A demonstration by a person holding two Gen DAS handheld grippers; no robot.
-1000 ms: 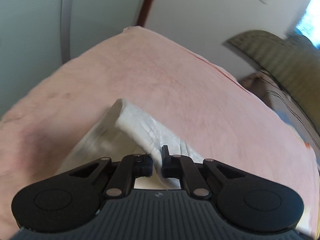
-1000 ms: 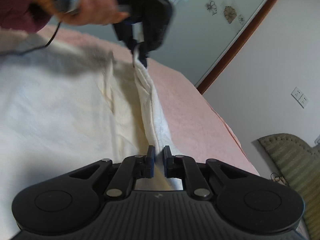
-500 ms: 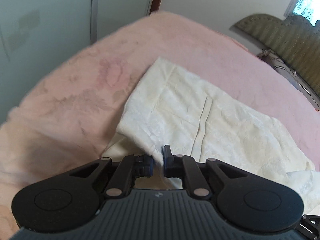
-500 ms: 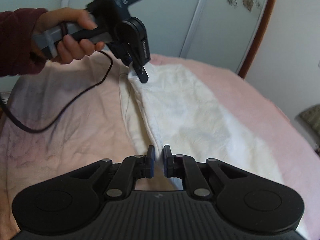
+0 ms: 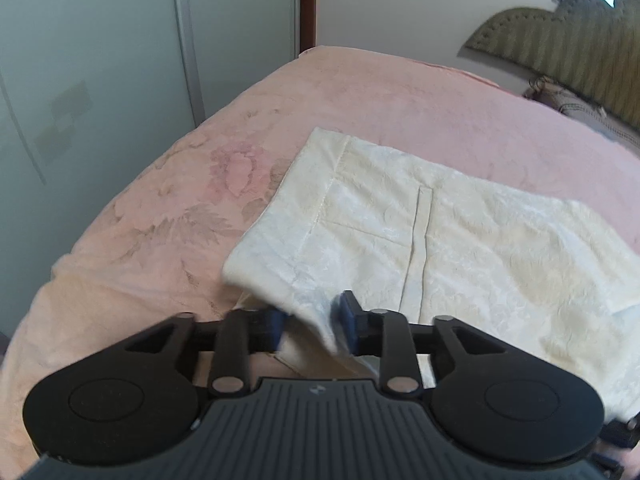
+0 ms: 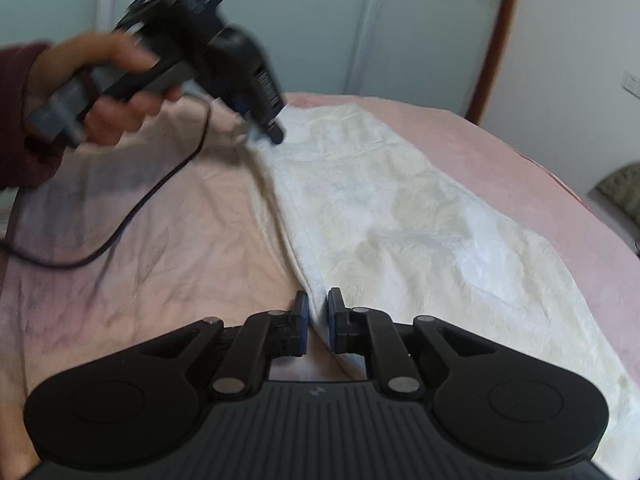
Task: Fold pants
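The cream pants (image 5: 432, 240) are laid flat on the pink bedspread (image 5: 200, 208), filling the centre and right of the left wrist view, where a stitched waistband, a pocket seam and a vertical fly line can be made out. In the right wrist view the same pants (image 6: 400, 208) are seen lengthwise, running from the lower right up to the upper centre of the frame.

The left gripper (image 5: 308, 322) is seen with its jaws parted wide at lower centre; a lifted corner of the waistband hangs between them, though motion blur leaves it unclear whether either pad touches the cloth. Only the right wrist view shows this left gripper (image 6: 272, 132) from outside, held in the left hand (image 6: 108, 92) at upper left, with a black cable (image 6: 132, 220) trailing across the bedspread.

The right gripper (image 6: 319, 322) is nearly closed at lower centre, a narrow gap left between the pads, with the pants' edge running into that gap.
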